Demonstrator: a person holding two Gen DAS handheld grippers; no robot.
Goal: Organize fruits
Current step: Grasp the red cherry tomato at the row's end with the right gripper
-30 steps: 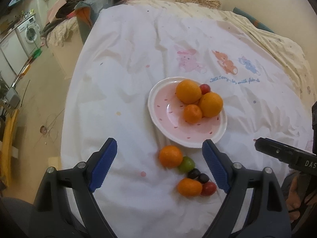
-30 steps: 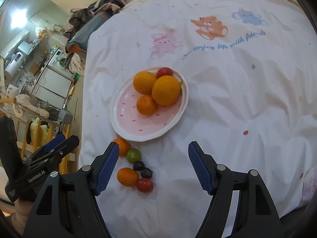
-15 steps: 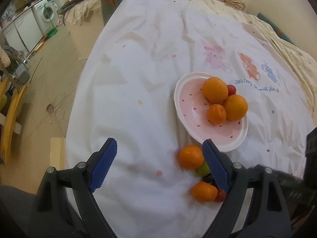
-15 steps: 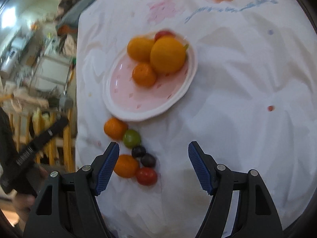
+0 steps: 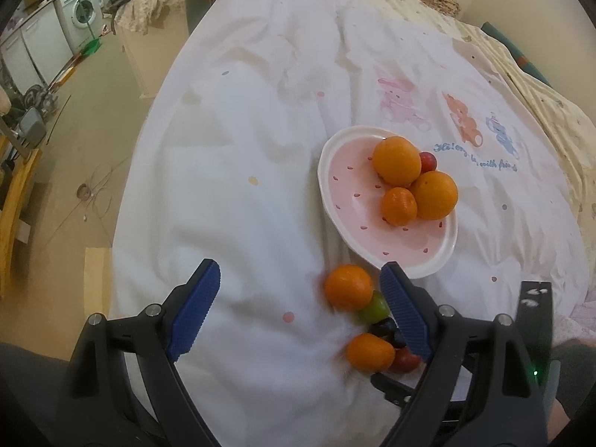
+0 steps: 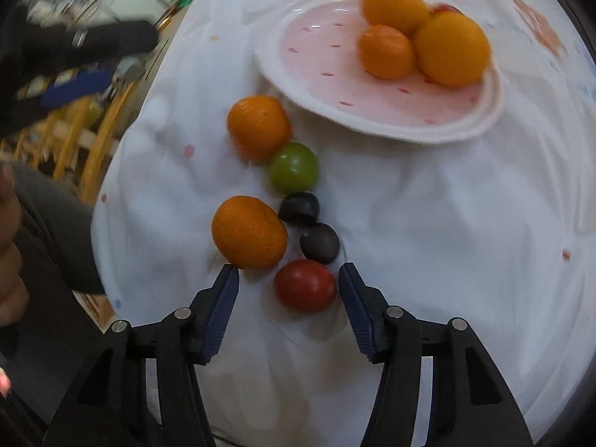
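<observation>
Right tongs: your right gripper (image 6: 288, 290) stands open and holds nothing; the red tomato (image 6: 305, 286) sits between its tips, with a gap showing at each side.
Left tongs: your left gripper (image 5: 298, 307) is spread wide and empty, over bare white sheet (image 5: 231, 193); its right finger hides part of the loose cluster.
Loose cluster: from the tomato, two dark grapes (image 6: 319, 243) at 12 o'clock, a small orange (image 6: 249, 231) at 11 o'clock, then a green fruit (image 6: 294, 167) and a second small orange (image 6: 259, 126) further out towards the plate. Neighbours look touching or just beside one another.
Plate: the pink plate (image 6: 372, 108) lies at 12 to 1 o'clock of the cluster, just beyond it, and carries three oranges (image 6: 452, 48) and one red fruit, half hidden behind them.
Done: four fruits on the plate, judging by how they lie.
Left: six fruits on the sheet, none gripped yet; roughly the first half of the job.
Change, right: against half a second back, your right tongs have dropped low and closed in on the cluster; the jaws have narrowed and now bracket the tomato, which earlier lay ahead of them.
Change, left: your left tongs have swung to 9 o'clock, so the plate and cluster now sit at the right of that view; opening unchanged.
Fruit: none has shifted.
</observation>
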